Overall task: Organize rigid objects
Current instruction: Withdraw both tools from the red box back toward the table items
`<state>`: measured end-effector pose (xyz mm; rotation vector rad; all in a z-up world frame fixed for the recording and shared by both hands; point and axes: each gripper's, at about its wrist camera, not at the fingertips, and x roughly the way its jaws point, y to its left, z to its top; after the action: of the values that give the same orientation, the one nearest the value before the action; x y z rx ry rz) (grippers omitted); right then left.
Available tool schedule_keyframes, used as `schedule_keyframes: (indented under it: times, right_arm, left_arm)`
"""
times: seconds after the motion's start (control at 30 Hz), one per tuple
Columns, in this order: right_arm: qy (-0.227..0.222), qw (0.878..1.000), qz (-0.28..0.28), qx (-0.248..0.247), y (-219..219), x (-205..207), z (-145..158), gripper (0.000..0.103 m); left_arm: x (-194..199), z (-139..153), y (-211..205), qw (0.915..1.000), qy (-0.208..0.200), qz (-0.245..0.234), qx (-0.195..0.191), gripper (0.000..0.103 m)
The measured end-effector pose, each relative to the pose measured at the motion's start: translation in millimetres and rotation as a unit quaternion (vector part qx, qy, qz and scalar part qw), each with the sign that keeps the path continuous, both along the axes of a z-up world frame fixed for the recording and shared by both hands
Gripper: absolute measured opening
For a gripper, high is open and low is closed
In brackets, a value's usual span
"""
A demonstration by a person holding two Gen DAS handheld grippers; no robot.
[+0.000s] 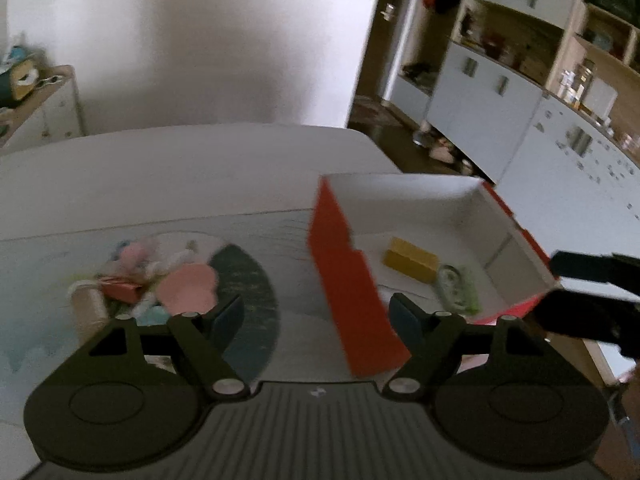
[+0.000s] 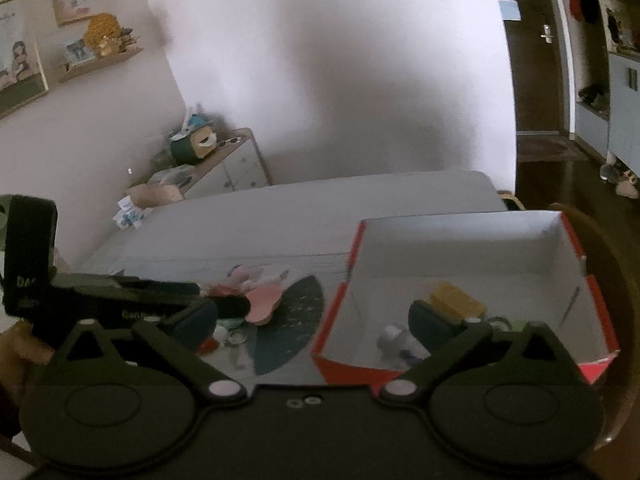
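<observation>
The red box, white inside and open at the top, stands on the right part of the white table, its far right corner reaching the table's edge. In the left wrist view its long axis runs from near to far, leaning a little toward the right, and the near red wall has a stepped notch along its top rim. Inside it lies a yellow block on the white floor, its long axis slanting from the far left to the near right, and just beside the block's near end lies a pale green and white item, too blurred to name. The right wrist view shows the same yellow block and also a small white and grey object near the box's front wall, again too soft to identify. To the left of the box, well apart from it, a heap of small things sits on a mat printed with a dark teal fan shape: a pink flat piece, a small reddish box and some pale pieces. The left gripper hangs over the mat and the box's near left corner with its jaws apart and nothing between them. The right gripper hovers at the box's front left corner, jaws spread wide and empty. Pale lettering shows on the left gripper's dark body in the right wrist view, but it is too blurred to read.
</observation>
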<state>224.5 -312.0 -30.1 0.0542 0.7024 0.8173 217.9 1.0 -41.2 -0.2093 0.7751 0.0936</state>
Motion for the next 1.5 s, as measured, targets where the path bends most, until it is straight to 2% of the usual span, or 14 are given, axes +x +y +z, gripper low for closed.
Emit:
schedule_keyframes:
  times: [0.17,0.3,0.8,0.97,1.23,1.5]
  right_arm:
    - [0.012,1.0,0.011,-0.004,27,-7,-9,0.103]
    - [0.018,1.0,0.012,-0.008,50,-13,-15,0.103]
    - [0.036,0.998,0.006,-0.044,136,-14,-38,0.103]
    - [0.027,0.997,0.003,-0.076,162,-8,-51,0.102]
    - [0.019,0.993,-0.016,-0.116,197,15,-77,0.099]
    - [0.015,0.988,-0.006,-0.151,228,33,-103,0.096]
  left_arm:
    - [-13,-5,36,0.9995,-0.007,0.029,-0.002,0.085]
    - [-23,-11,65,0.9988,-0.011,0.046,0.015,0.085]
    - [-33,-55,168,0.9946,0.028,0.1,-0.004,0.085]
    - [-27,-70,187,0.9934,0.037,0.108,0.012,0.085]
    - [-11,-88,208,0.9914,0.053,0.12,0.006,0.085]
    - [7,-101,215,0.9897,0.068,0.126,0.002,0.085]
